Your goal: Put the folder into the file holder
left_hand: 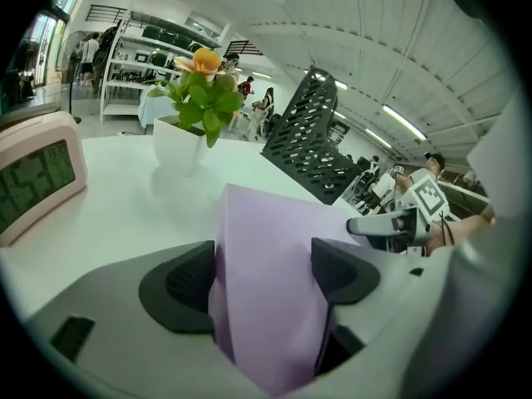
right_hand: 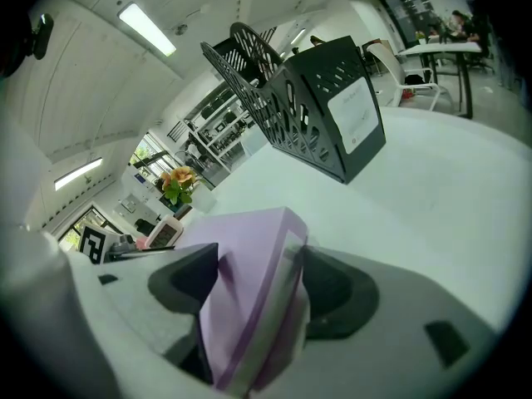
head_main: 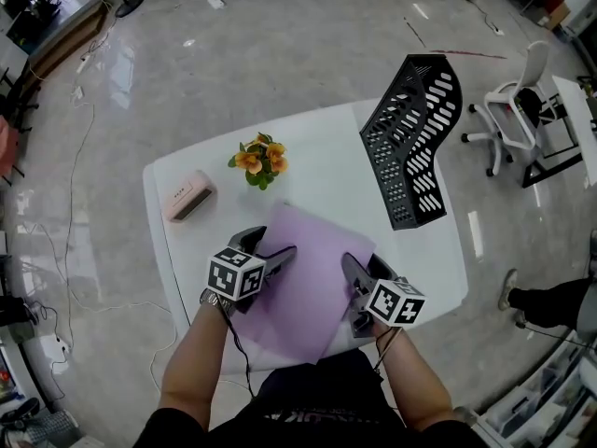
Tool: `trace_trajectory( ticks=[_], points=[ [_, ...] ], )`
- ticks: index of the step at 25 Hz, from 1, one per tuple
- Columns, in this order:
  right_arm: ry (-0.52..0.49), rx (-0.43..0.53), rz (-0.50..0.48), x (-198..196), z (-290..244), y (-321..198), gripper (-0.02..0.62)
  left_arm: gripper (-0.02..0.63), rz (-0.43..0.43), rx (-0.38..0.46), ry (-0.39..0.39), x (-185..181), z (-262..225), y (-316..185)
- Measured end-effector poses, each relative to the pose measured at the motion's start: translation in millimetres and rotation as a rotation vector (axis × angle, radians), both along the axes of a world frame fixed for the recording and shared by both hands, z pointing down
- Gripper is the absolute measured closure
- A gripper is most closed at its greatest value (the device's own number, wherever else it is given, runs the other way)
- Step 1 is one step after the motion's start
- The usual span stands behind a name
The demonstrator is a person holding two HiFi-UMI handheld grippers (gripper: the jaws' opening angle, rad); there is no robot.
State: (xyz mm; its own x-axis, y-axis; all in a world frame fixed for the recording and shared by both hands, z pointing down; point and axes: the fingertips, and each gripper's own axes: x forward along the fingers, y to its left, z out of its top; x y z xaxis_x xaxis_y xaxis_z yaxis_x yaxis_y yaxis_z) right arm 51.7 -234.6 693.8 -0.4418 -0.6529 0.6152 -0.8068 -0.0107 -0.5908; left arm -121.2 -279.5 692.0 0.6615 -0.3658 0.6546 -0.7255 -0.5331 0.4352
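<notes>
A purple folder lies on the white table, close to the front edge. My left gripper is at its left edge. In the left gripper view the folder runs between the pads, which stand wide apart, so the jaws are open. My right gripper is at the folder's right edge. In the right gripper view the folder fills the gap between jaws that also stand wide. The black mesh file holder stands at the table's far right, apart from both grippers.
A small pot of orange flowers stands mid-table beyond the folder. A pink clock lies at the left. Off the table, a white office chair is at the right, and cables run across the floor at the left.
</notes>
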Motion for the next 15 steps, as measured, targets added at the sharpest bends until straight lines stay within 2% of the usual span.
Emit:
trace_trajectory(
  ticks=[9,15],
  points=[
    [-0.013,-0.010,0.002,-0.1,-0.9,-0.4,0.293,0.250,-0.005,0.008,-0.023,0.4,-4.0,1.4],
    [0.015,0.072,-0.034,-7.7,-27.2,-14.3,0.293,0.252,-0.054,0.094,-0.007,-8.4,-30.0,-4.5]
  ],
)
